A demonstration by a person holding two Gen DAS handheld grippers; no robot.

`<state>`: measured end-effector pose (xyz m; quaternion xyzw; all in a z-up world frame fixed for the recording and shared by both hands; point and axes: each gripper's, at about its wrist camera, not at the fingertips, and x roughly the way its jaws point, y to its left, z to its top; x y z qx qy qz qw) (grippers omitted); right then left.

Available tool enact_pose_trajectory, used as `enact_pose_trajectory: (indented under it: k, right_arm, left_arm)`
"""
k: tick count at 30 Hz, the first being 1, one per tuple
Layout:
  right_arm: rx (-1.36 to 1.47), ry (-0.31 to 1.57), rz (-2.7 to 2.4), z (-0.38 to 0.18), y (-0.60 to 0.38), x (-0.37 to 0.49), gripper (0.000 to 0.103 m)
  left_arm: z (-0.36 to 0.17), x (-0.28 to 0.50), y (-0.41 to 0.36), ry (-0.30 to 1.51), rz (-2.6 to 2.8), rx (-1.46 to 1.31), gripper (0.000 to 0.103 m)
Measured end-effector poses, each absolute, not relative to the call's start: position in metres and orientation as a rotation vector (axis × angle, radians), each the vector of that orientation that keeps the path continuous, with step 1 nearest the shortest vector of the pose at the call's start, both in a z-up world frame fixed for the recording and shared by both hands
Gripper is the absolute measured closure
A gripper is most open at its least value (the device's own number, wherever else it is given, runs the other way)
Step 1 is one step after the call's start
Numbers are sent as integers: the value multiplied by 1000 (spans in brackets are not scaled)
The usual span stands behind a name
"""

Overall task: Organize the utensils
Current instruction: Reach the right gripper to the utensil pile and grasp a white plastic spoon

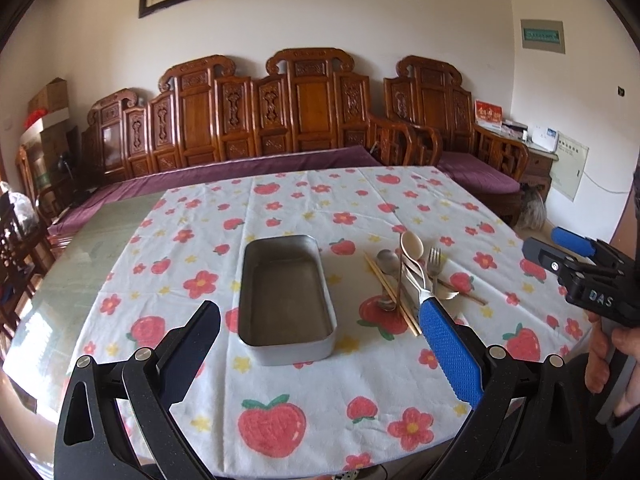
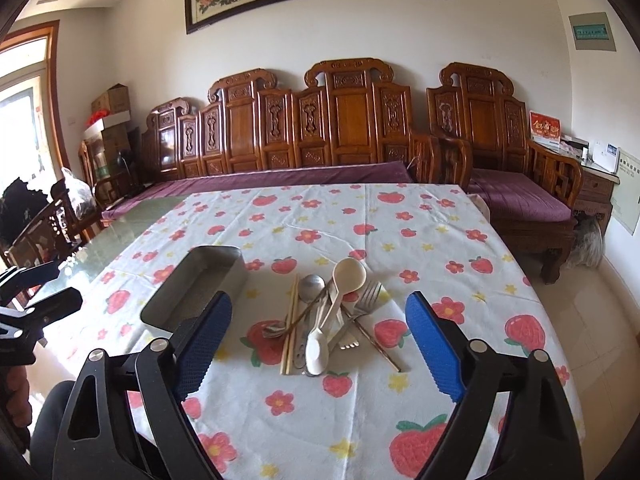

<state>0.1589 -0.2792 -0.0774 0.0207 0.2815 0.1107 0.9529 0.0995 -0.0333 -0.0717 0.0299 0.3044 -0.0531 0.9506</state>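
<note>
An empty grey metal tray (image 1: 246, 280) lies on the strawberry tablecloth; in the right wrist view the tray (image 2: 160, 300) is left of centre. Right of it is a pile of utensils (image 1: 412, 276): a cream plastic spoon (image 2: 348, 276), a metal spoon (image 2: 312, 286), a fork (image 2: 370, 292), chopsticks (image 2: 290, 324) and a small white spoon (image 2: 318, 350). My left gripper (image 1: 320, 324) is open, hovering just before the tray. My right gripper (image 2: 320, 320) is open, hovering before the pile; it also shows in the left wrist view (image 1: 560, 252) at the right edge.
The tablecloth (image 2: 400, 220) covers a table with a green glass top (image 1: 80, 256) bare at the left. A carved wooden sofa with purple cushions (image 2: 320, 176) stands behind the table. A wooden chair (image 1: 16, 240) is at the left.
</note>
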Motion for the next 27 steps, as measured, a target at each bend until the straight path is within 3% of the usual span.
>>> enact_pose_trajectory:
  k: [12,23,27]
  right_arm:
    - [37,659,198,-135,-306,241,27]
    - [82,819,389,-193,-280,265,40]
    - [101,923,417,-222,-271,276,50]
  left_arm:
    - [-117,153,-62,743,-211,110,6]
    - [-145,177,-80,815,-250,107,6]
    - [-151,187,-81,822,-262,107,6]
